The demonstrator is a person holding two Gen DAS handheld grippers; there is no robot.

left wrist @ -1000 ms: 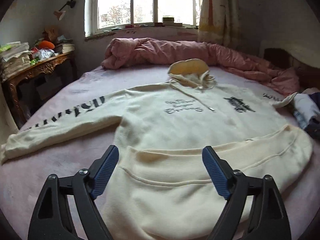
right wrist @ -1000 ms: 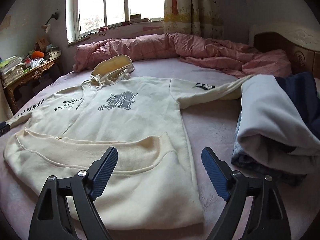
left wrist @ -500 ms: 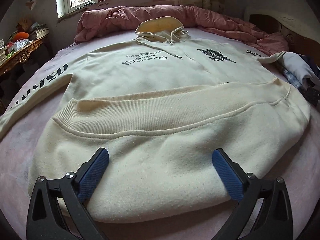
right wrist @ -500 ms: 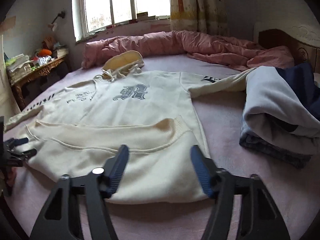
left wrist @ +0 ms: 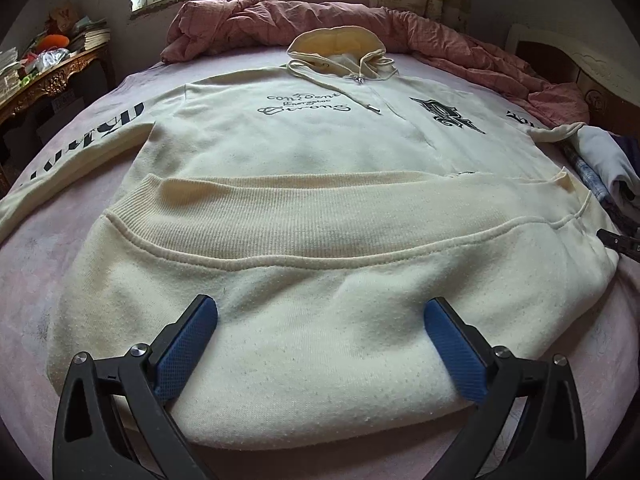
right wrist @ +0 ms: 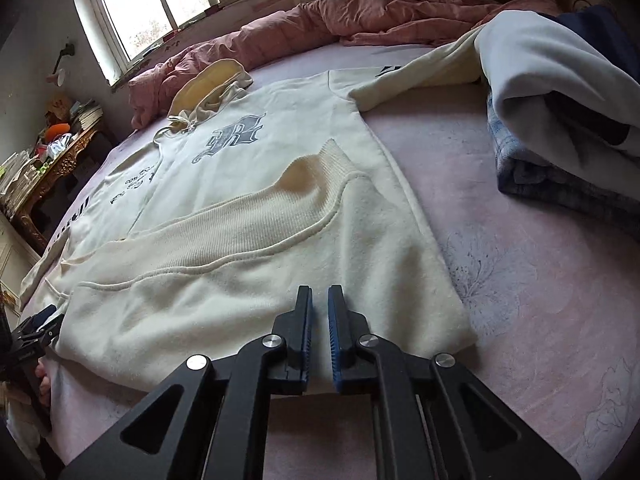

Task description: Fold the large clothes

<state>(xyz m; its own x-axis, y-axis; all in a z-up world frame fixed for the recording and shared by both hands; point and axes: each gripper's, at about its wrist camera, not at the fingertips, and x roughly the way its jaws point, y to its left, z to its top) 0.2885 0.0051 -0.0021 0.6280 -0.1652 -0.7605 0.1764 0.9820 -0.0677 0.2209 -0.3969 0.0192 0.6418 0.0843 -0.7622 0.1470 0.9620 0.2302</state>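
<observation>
Since a second ago your right gripper has narrowed almost shut at the folded edge of the hoodie, which lies across the bed. Thick, soft fleece: pinch that fold at six o'clock. Your left gripper stays wide.

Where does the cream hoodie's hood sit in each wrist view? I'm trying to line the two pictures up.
Left wrist: the cream hood lies top centre, in front of the pink quilt.
Right wrist: the hood lies upper left, beside the same quilt.
Shared landmark: the dark gothic letter print on the chest.
</observation>
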